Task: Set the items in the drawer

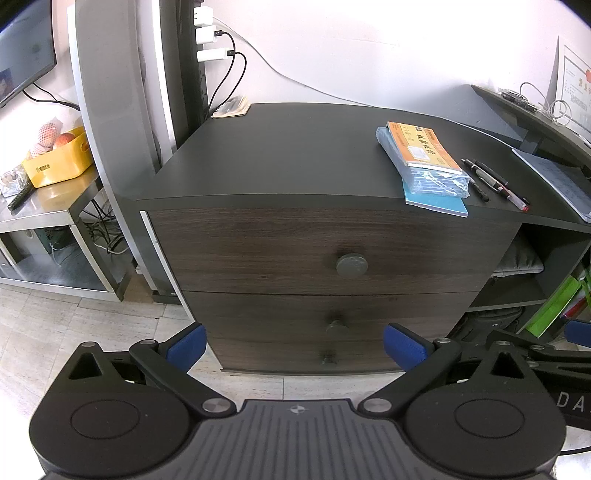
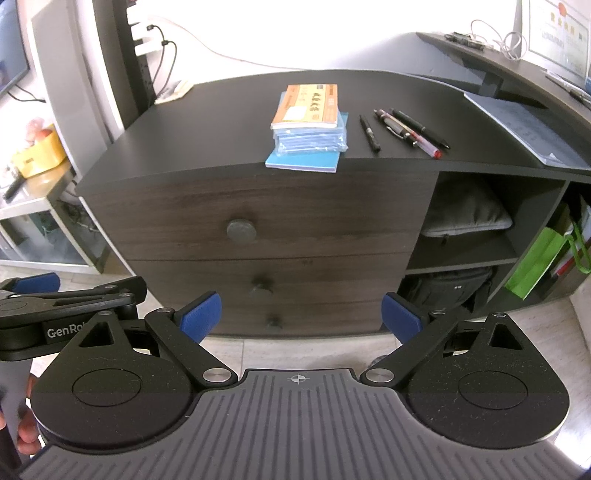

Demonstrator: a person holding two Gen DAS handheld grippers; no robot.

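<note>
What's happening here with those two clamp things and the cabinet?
A person holds two grippers, the left gripper and right gripper, both open and empty, facing a dark cabinet. Its top drawer is shut. A stack of booklets and several pens wait on the cabinet top.

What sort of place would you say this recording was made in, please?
Probably a home office or small workroom: a dark drawer cabinet holds a stack of booklets and several pens, with a desk beside it and chargers plugged in behind.
</note>
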